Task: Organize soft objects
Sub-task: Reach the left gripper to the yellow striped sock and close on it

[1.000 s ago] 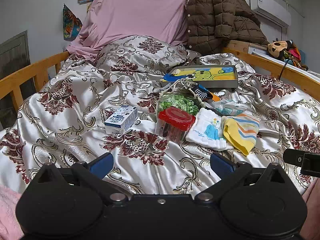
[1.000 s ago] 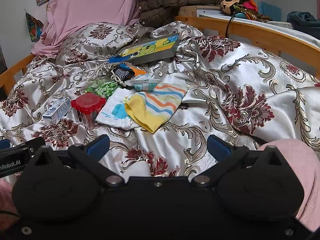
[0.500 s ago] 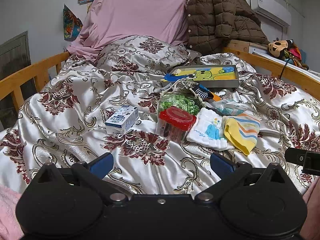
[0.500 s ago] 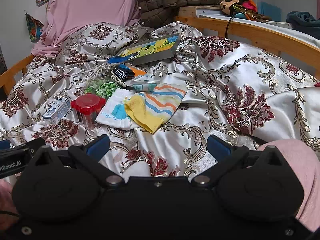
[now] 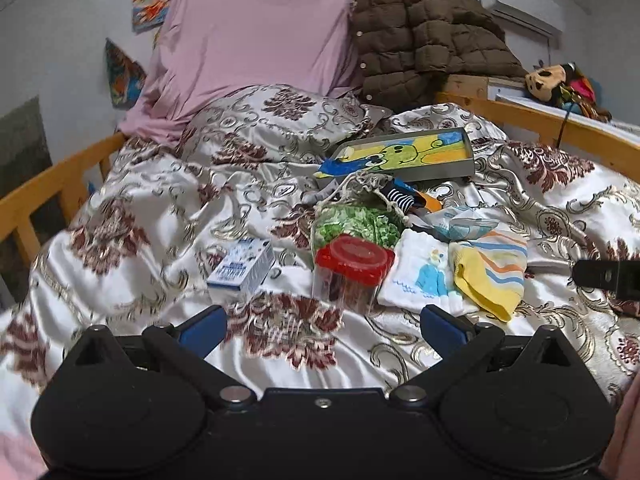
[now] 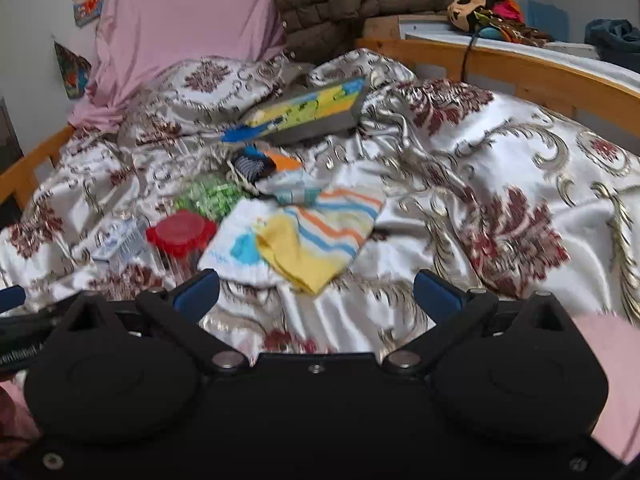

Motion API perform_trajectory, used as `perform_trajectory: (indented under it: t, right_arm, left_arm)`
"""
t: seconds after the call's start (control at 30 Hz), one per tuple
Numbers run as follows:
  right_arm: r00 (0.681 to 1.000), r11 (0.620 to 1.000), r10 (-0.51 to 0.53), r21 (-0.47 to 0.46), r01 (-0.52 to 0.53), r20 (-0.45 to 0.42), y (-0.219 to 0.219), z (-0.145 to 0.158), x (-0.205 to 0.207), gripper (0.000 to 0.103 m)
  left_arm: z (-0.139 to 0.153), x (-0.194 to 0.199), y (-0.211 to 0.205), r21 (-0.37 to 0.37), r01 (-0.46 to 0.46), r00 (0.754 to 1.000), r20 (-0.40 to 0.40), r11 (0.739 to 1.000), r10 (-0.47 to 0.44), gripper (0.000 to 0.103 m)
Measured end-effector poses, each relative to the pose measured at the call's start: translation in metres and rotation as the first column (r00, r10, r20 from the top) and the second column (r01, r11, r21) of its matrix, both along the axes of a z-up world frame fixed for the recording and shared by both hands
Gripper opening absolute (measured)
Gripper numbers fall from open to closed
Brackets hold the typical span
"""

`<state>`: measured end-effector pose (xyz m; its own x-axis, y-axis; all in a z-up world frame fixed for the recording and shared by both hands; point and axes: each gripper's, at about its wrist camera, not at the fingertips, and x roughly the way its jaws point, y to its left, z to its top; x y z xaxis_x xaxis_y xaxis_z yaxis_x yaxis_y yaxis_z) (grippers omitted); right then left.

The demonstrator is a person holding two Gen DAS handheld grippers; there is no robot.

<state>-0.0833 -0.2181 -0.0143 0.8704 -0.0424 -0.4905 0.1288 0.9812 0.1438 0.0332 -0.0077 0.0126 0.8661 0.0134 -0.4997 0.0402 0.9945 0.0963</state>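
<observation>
Both grippers have been carried closer to the bed clutter, judging by blur. Left gripper (image 5: 322,328) and right gripper (image 6: 316,292) are held wide open, empty. The yellow striped cloth sock (image 6: 316,240) lies just ahead of the right gripper, probably nearer it.

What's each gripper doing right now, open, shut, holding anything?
Left gripper: open, holding nothing, above the bedspread.
Right gripper: open, holding nothing, short of the yellow striped sock.
</observation>
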Motion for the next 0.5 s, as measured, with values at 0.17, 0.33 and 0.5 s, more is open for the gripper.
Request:
perform_trajectory:
  t: [0.17, 0.33, 0.5]
  right_arm:
    - [1.0, 1.0, 0.02, -0.018, -0.02, -0.005, -0.009, 0.0, 0.027, 0.102]
    - [0.998, 0.999, 0.035, -0.031, -0.037, -0.048, -0.018, -0.005, 0.057, 0.102]
    - [0.994, 0.997, 0.073, -0.021, -0.075, -0.082, -0.03, -0.012, 0.093, 0.102]
  left_arm:
    - [0.003, 0.027, -0.007, 0.066, 0.08, 0.997, 0.008, 0.995, -0.081, 0.102]
    - [0.001, 0.056, -0.02, 0.117, 0.201, 0.979, 0.018, 0.973, -0.204, 0.102]
    - [-0.009, 0.084, -0.037, 0.187, 0.343, 0.933, 0.045, 0.921, -0.356, 0.102]
